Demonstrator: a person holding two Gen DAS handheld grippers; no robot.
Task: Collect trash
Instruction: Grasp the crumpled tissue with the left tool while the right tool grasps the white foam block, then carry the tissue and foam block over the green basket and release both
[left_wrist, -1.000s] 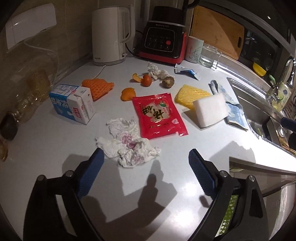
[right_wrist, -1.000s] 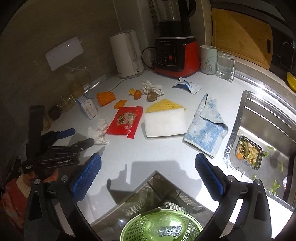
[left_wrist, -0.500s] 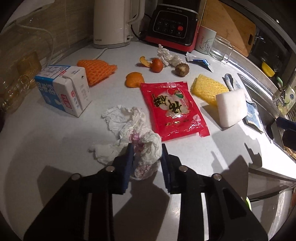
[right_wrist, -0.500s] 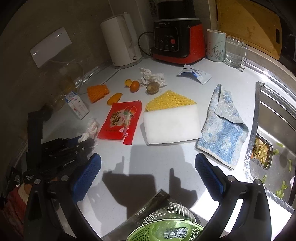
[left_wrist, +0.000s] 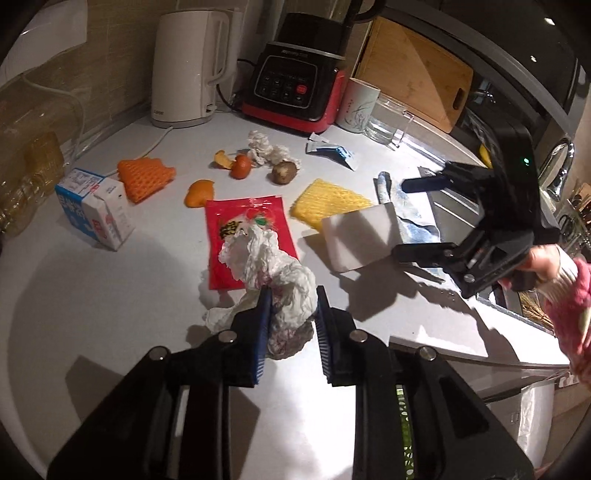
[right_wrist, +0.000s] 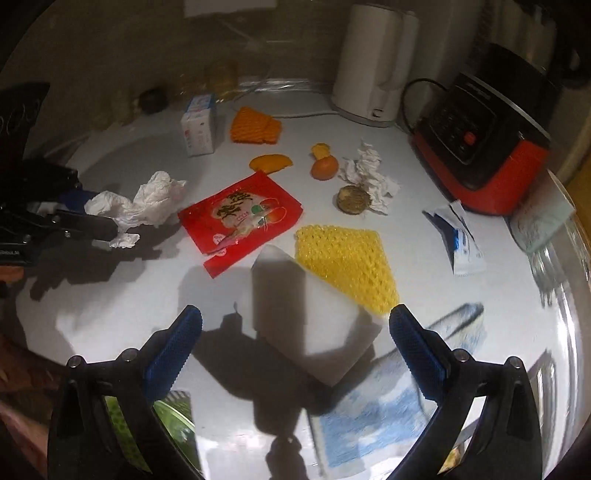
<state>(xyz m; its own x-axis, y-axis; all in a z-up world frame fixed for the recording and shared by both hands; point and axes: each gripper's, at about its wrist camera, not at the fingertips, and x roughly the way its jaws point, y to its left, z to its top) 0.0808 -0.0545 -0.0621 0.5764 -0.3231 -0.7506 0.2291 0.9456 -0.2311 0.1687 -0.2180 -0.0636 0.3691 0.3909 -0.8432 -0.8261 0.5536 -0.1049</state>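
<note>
the left gripper (left_wrist: 290, 325) has its jaws pinched in on the crumpled tissue (left_wrist: 273, 273), which bulges out of the gap toward 12 o'clock and trails a loose tail down to 10 o'clock of the jaws. in the left wrist view the wad looks raised off the desk (left_wrist: 110, 295), hanging in front of the red packet (left_wrist: 247, 225), though whether the tail touches the surface i cannot tell.

the right gripper (right_wrist: 295, 343) hangs with its jaws spread wide and holding nothing. straight ahead at 12 o'clock, between and just beyond the blue pads, lies the white foam block (right_wrist: 314, 314), one corner pointing away toward the red packet. its long axis runs from about 11 to 5 o'clock, so skewed to the line between the jaws. the yellow foam net (right_wrist: 347, 262) touches the block's edge at 1 o'clock.

my judgement: the right hand is far nearer the block than the left, which is already loaded. the coming closure turns on that skew; a twist of the wrist should bring the pads onto two flat sides instead of corners.
</note>
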